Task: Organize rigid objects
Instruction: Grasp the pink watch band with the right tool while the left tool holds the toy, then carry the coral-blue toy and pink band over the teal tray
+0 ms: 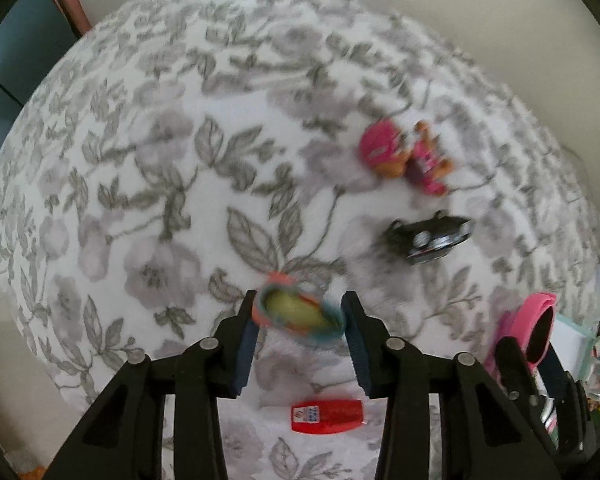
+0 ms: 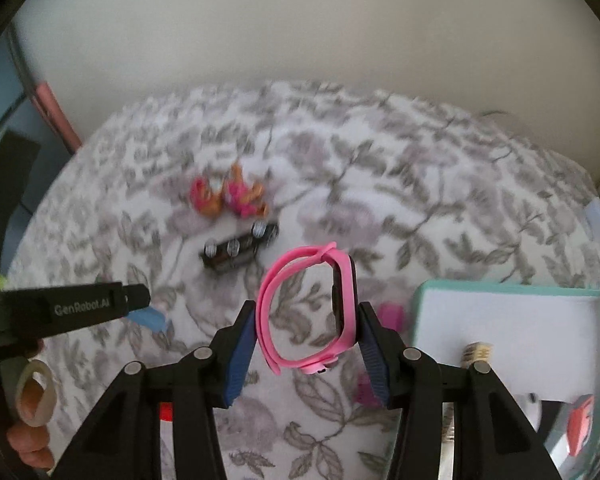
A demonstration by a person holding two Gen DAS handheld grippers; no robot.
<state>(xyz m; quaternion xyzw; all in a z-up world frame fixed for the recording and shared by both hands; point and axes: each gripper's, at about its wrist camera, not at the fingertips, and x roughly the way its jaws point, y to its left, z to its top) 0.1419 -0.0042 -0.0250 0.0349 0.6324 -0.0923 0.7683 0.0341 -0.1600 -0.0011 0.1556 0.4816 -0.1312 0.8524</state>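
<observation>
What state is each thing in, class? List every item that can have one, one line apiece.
Left gripper: shut on the small toy shoe, held above the cloth.
Right gripper: shut on the pink watch, strap buckled in a loop.
Toy car: lying on its side.
Doll: lying down.
Red case: lying flat.
Box: open.

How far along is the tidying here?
Done: a few items already lie in the teal box. In hand: the left hand-held gripper holds a small colourful toy, the right hand-held gripper a pink watch. Left: doll, black car and red case on the blanket.
</observation>
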